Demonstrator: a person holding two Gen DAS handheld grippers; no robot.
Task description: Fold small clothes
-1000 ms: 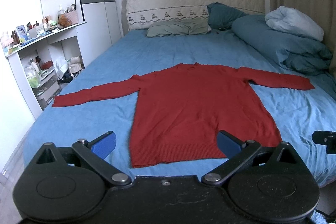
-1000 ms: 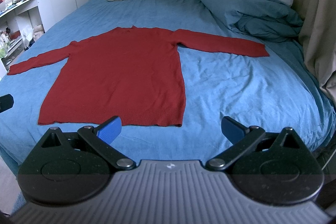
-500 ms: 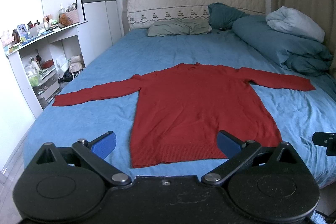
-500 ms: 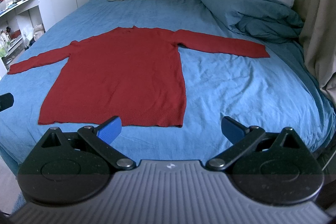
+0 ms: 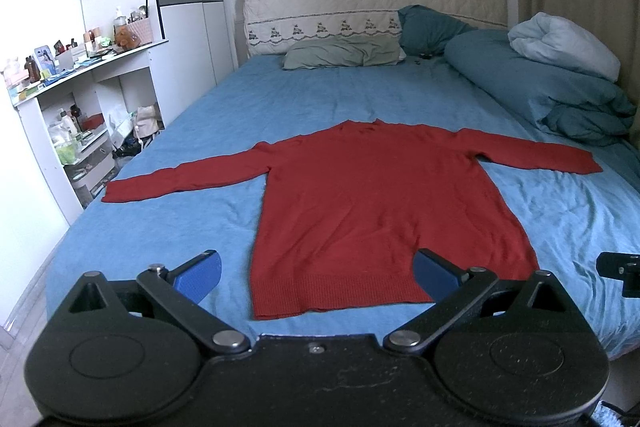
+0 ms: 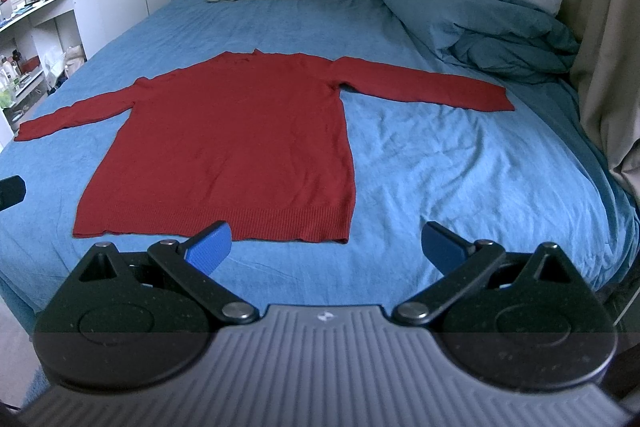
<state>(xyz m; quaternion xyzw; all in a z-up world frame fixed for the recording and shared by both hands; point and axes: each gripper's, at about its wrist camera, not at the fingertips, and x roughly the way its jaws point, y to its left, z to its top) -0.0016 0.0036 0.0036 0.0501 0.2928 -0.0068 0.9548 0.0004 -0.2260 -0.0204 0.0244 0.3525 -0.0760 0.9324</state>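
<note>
Nothing is folded yet: the red sweater [image 5: 376, 203] lies spread flat on the bed [image 6: 460, 167], while the left gripper [image 5: 316, 271] and right gripper [image 6: 326, 245] hover wide open and empty near its hem.

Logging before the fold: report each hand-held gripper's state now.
Left hand-held gripper: open, holding nothing.
Right hand-held gripper: open, holding nothing.

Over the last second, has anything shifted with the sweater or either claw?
No visible change. The red sweater still lies flat, sleeves spread, on the blue bed. The left claw and right claw remain open and hovering at its hem, holding nothing.
</note>
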